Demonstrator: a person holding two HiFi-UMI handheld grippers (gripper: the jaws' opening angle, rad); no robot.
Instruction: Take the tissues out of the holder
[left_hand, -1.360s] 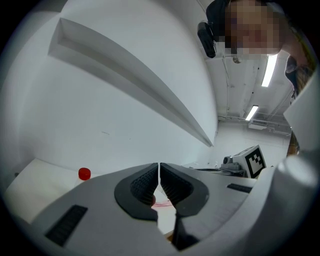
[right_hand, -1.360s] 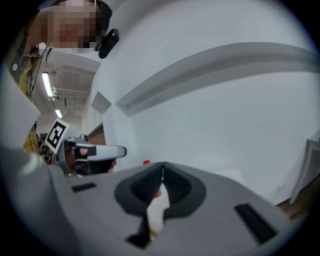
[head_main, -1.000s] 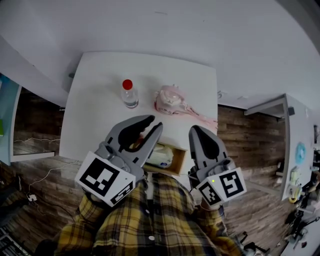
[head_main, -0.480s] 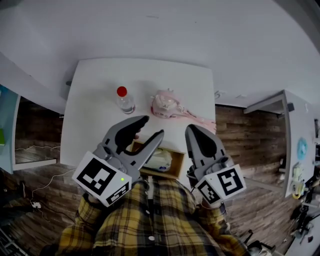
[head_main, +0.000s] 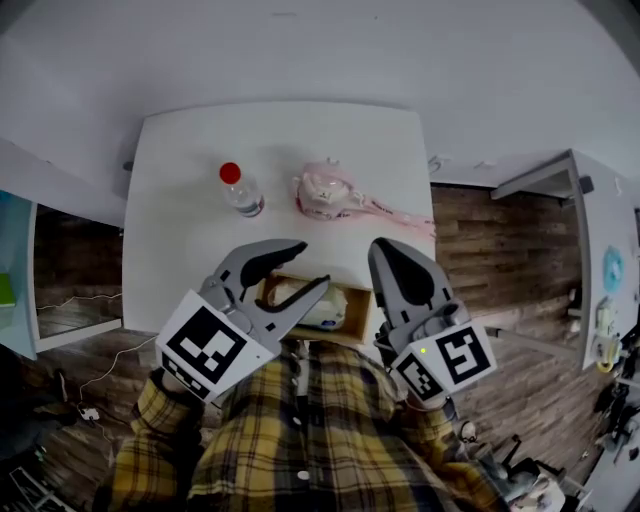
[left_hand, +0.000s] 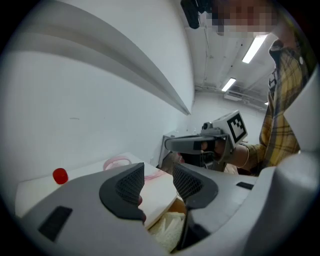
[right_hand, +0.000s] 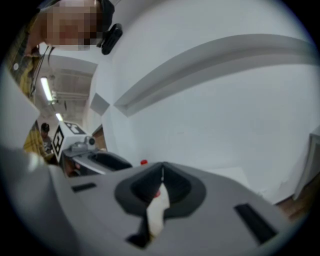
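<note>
A wooden tissue holder (head_main: 358, 312) stands at the near edge of the white table (head_main: 175, 250), with white tissues (head_main: 322, 310) inside it. My left gripper (head_main: 312, 265) hovers just above the holder's left part, its jaws open wide and nothing between them. In the left gripper view the tissues (left_hand: 167, 226) and the holder's wooden rim (left_hand: 176, 204) lie just below its pads (left_hand: 131, 184). My right gripper (head_main: 385, 250) hangs beside the holder's right end, shut, with nothing seen in it; its tips (right_hand: 161, 172) meet.
A clear bottle with a red cap (head_main: 240, 190) stands mid-table. A pink object with a long strap (head_main: 322, 192) lies to its right. Wooden floor surrounds the table. A white cabinet (head_main: 590, 260) stands at the right.
The left gripper's jaws have spread from narrow to wide above the holder. The right gripper has stayed shut in about the same place.
</note>
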